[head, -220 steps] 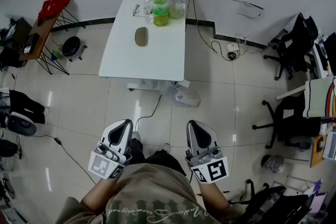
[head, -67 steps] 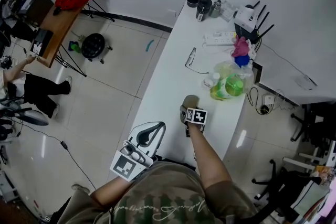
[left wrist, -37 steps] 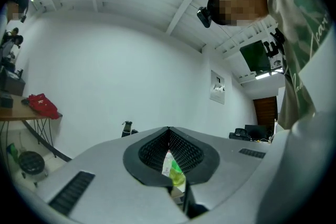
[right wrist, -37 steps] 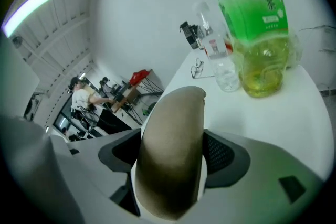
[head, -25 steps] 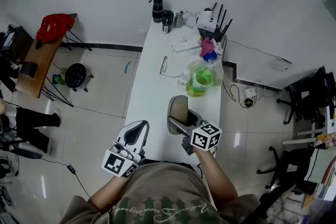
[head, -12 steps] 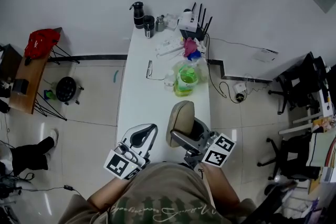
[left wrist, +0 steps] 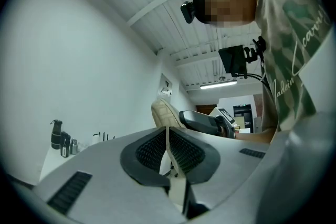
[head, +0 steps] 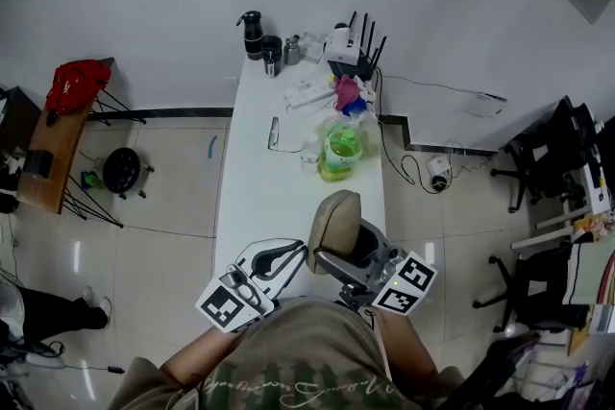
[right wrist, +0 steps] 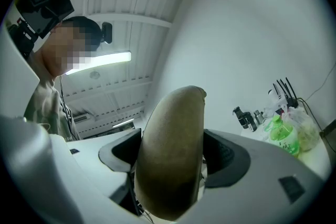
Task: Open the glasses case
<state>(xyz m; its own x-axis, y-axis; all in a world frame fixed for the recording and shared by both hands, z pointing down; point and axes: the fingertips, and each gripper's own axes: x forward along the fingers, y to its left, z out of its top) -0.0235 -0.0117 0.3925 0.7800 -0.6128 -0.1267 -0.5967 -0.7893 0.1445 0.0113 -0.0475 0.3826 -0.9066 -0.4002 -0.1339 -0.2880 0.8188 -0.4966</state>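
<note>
my right gripper [head: 338, 256] level, squeezing the tan glasses case [head: 332, 221] upright, my left gripper [head: 291, 252] beside it, pinched closed

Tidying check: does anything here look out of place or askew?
Only the glasses case: it stands on end, clamped in the right gripper above the near end of the table. Nothing looks spilled.

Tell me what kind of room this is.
Most likely an office or lab workroom: a long white table with a router at its far end, black swivel office chairs off to the right, and a glossy tiled floor.
</note>
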